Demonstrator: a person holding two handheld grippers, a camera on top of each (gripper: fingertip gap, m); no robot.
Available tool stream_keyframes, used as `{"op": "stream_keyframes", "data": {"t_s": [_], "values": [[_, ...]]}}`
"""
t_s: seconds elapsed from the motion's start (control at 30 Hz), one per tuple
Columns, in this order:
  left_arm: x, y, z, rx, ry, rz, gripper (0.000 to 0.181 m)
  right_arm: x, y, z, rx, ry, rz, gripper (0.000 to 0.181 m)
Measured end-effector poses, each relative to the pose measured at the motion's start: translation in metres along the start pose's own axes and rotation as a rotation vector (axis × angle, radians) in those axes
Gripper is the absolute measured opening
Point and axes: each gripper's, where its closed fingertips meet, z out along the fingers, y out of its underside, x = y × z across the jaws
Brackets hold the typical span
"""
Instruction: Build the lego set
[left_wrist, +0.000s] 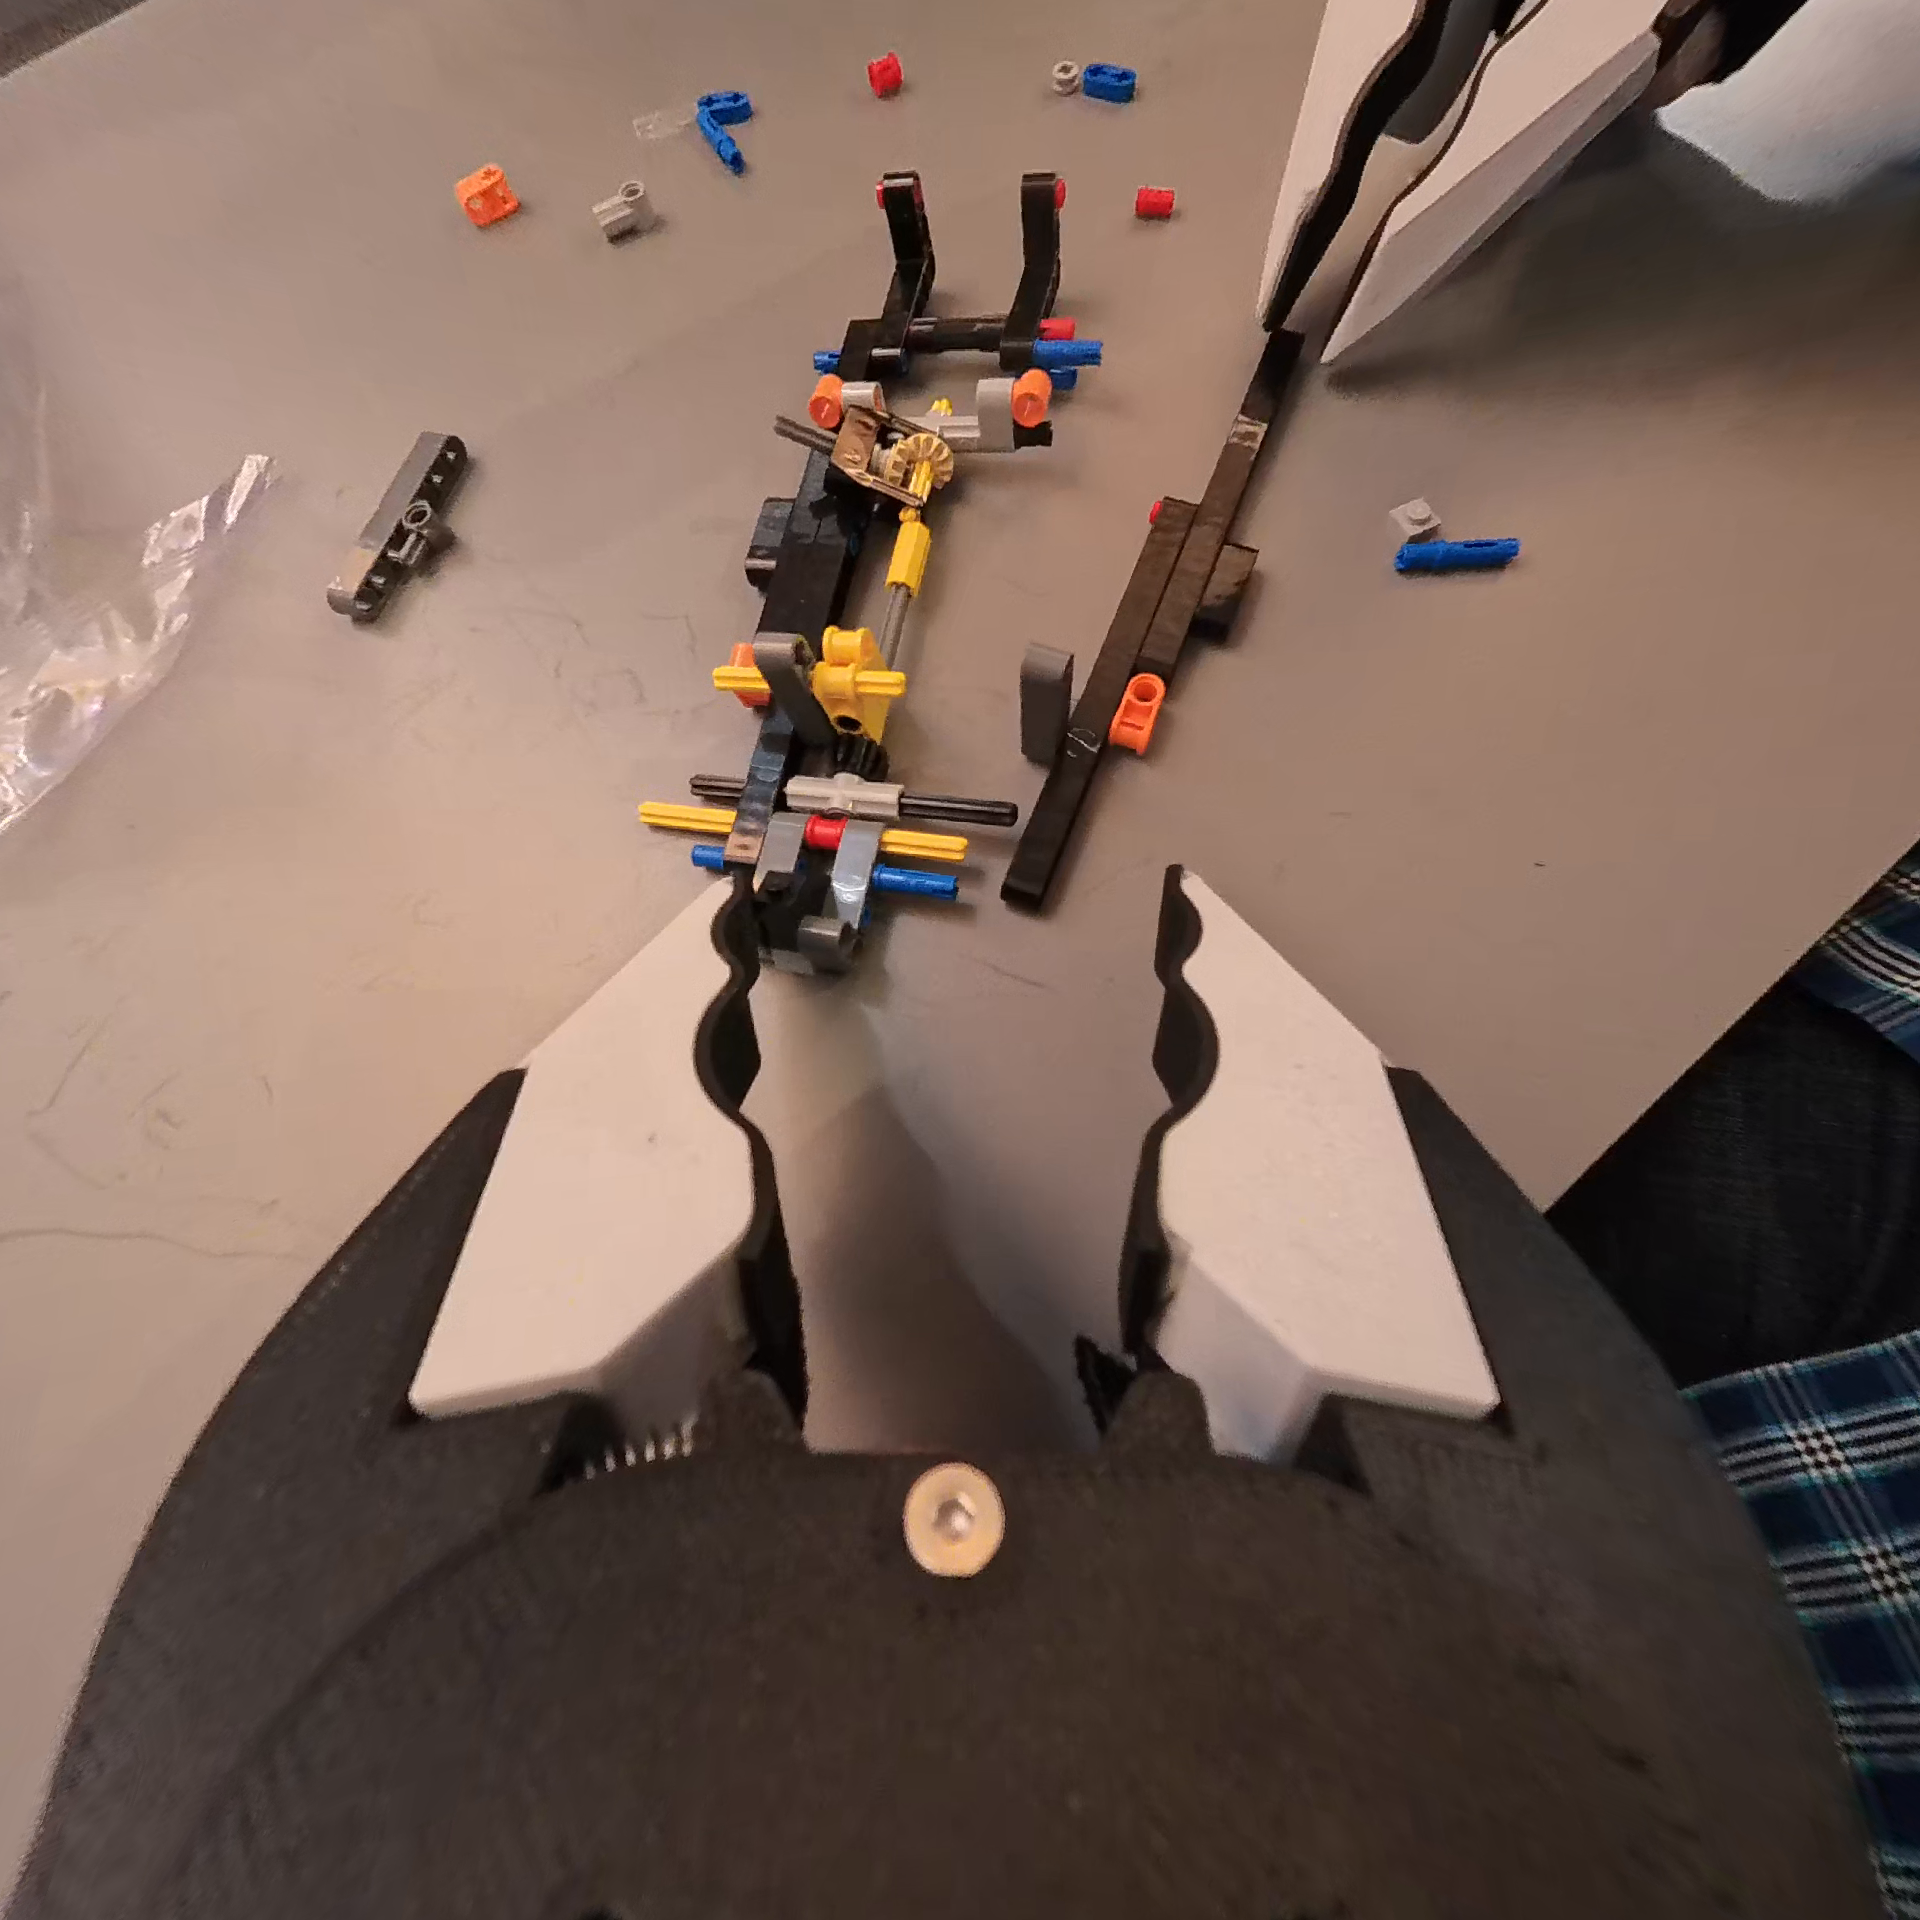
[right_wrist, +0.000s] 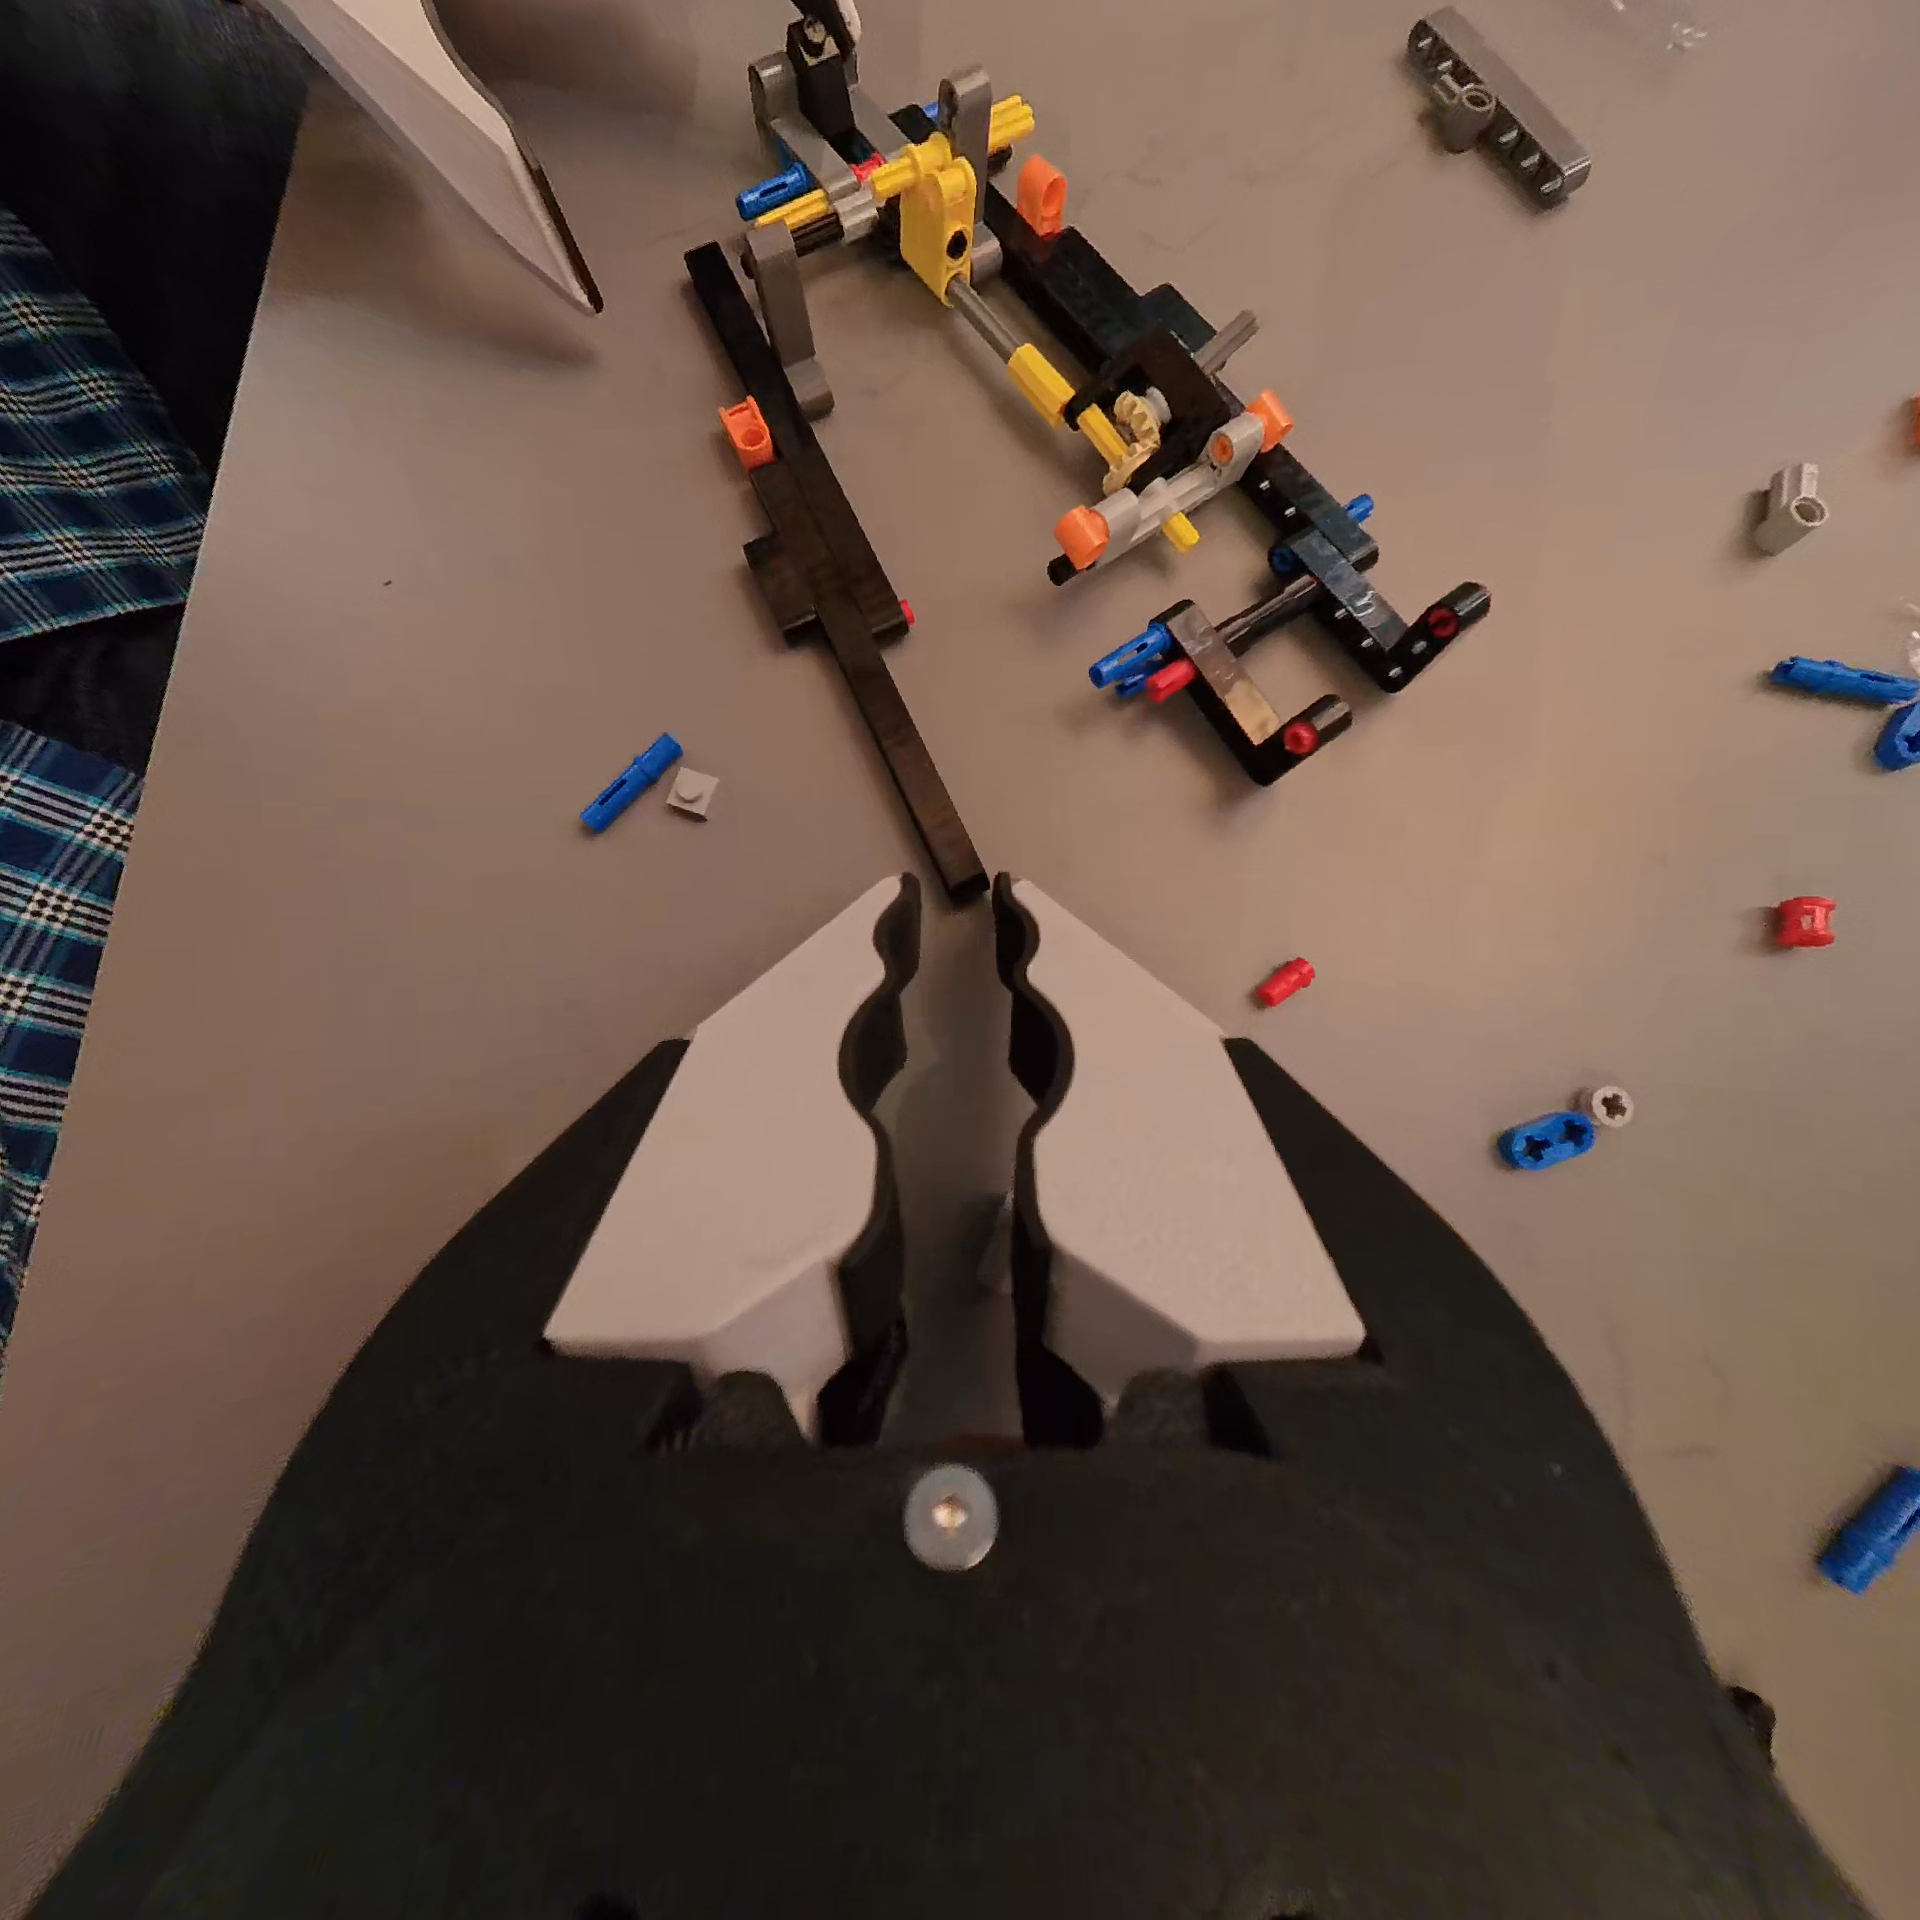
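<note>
A part-built Lego chassis (left_wrist: 831, 582) of black beams, yellow axles, a tan gear and orange bushes lies on the grey table; it also shows in the right wrist view (right_wrist: 1039, 281). A long black beam (left_wrist: 1174, 603) with an orange connector lies beside it, to its right. My left gripper (left_wrist: 951, 894) is open and empty; its left fingertip (left_wrist: 727, 904) is at the chassis's near end. My right gripper (right_wrist: 956, 883) is closed narrowly on the far end of the black beam (right_wrist: 831, 540). It also shows in the left wrist view (left_wrist: 1283, 322).
Loose parts lie around: a dark grey beam (left_wrist: 400, 525), a blue pin (left_wrist: 1455, 553), an orange piece (left_wrist: 486, 195), red bushes (right_wrist: 1803, 923), and a blue connector (right_wrist: 1546, 1141). A clear plastic bag (left_wrist: 94, 623) is at the left. A person's plaid clothing (left_wrist: 1829, 1455) is past the table edge. The gap from one gripper's tips to the other's is roughly 15 cm. From my right tips it is roughly 11 cm to the blue connector (right_wrist: 1546, 1141); from my left, 25 cm. The left camera catches it too, in the left wrist view (left_wrist: 1112, 79).
</note>
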Motion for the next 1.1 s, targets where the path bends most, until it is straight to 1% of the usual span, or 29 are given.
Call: {"op": "stream_keyframes", "data": {"t_s": [0.03, 0.27, 0.4, 0.5, 0.63, 0.73, 0.87, 0.93, 1.0, 1.1], "values": [[0.000, 0.000, 0.000, 0.000, 0.001, -0.001, 0.075, 0.000, 0.000, 0.000, 0.000, -0.003, -0.001, 0.011], [0.000, -0.001, -0.001, 0.006, 0.001, -0.002, 0.074, -0.003, -0.001, 0.004, -0.007, -0.006, -0.016, 0.009], [-0.003, -0.003, -0.004, 0.013, -0.007, 0.017, 0.077, -0.002, -0.003, 0.005, -0.005, -0.001, -0.020, 0.008], [-0.007, -0.017, -0.013, 0.030, -0.016, 0.038, 0.080, -0.001, -0.004, 0.006, -0.002, 0.004, -0.019, 0.007], [-0.012, -0.048, -0.018, 0.047, -0.007, 0.072, 0.085, 0.002, -0.006, 0.006, 0.007, 0.010, -0.018, 0.008], [-0.007, -0.064, -0.006, -0.001, 0.040, 0.132, 0.089, 0.003, -0.009, 0.007, 0.015, 0.010, -0.020, 0.007], [0.000, -0.078, 0.018, -0.084, 0.100, 0.256, 0.086, 0.005, -0.012, 0.007, 0.026, 0.022, -0.023, 0.007], [0.006, -0.086, 0.028, -0.115, 0.165, 0.283, 0.086, 0.006, -0.013, 0.008, 0.033, 0.025, -0.022, 0.008], [0.009, -0.089, 0.040, -0.151, 0.200, 0.328, 0.086, 0.008, -0.015, 0.008, 0.040, 0.029, -0.020, 0.008], [0.012, -0.081, 0.057, -0.240, 0.248, 0.393, 0.090, 0.010, -0.019, 0.008, 0.054, 0.034, -0.022, 0.008]]}}
